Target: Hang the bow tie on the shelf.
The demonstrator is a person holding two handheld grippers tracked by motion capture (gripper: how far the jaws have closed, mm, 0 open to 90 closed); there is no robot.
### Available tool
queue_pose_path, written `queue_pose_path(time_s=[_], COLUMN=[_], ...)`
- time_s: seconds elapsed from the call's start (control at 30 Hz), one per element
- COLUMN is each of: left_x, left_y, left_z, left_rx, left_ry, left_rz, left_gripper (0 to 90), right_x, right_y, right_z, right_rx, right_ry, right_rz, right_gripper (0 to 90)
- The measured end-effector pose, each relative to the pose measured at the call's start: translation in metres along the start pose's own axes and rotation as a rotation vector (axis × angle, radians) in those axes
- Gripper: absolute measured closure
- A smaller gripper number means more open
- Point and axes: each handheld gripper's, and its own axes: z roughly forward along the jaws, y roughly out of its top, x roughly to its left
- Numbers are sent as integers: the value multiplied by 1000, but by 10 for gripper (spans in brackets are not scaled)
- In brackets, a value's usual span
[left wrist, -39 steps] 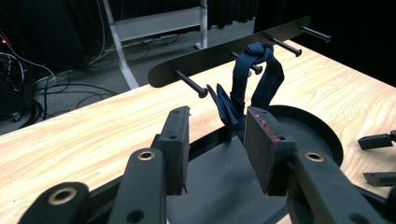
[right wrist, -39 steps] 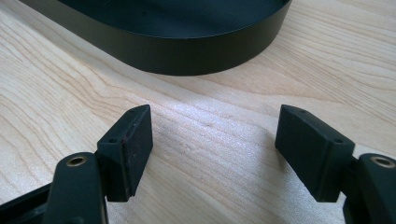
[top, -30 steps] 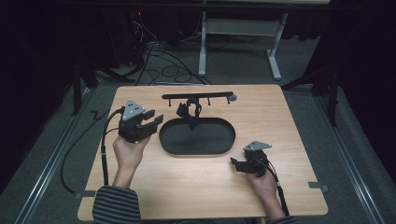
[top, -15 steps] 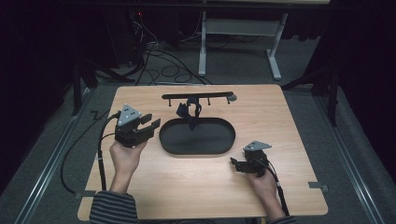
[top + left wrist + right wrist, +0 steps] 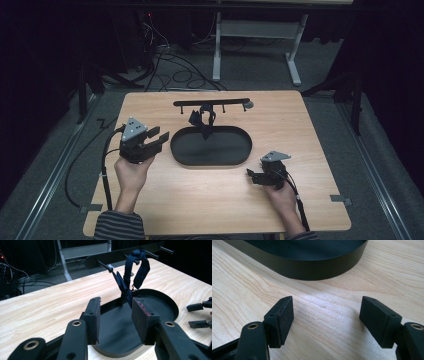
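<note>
- Bare wooden table [image 5: 165,200] lies across the lower part of the high view, between the two hands.
- The black oval tray [image 5: 240,157] fills the frame's middle; its low wall blocks a level slide.
- Behind it, a black peg rack [image 5: 190,104] spans the upper middle, and a dark strap [image 5: 202,120] hangs from it toward the tray.
- Open tabletop runs along the upper left and the right side.
- In the left gripper view, tray and strap lie straight ahead.
</note>
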Motion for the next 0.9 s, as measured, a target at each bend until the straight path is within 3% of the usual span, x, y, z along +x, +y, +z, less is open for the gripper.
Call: queue_pose_path(time_s=[0.9], left_x=[0], left_y=[-27], left_z=[-7], left_rx=[3], left_ry=[-11], left_rz=[-46], left_gripper=[585], right_x=[0], right_y=[0], right_z=[0], right_rx=[0], right_ry=[0], right_rz=[0], right_gripper=[290])
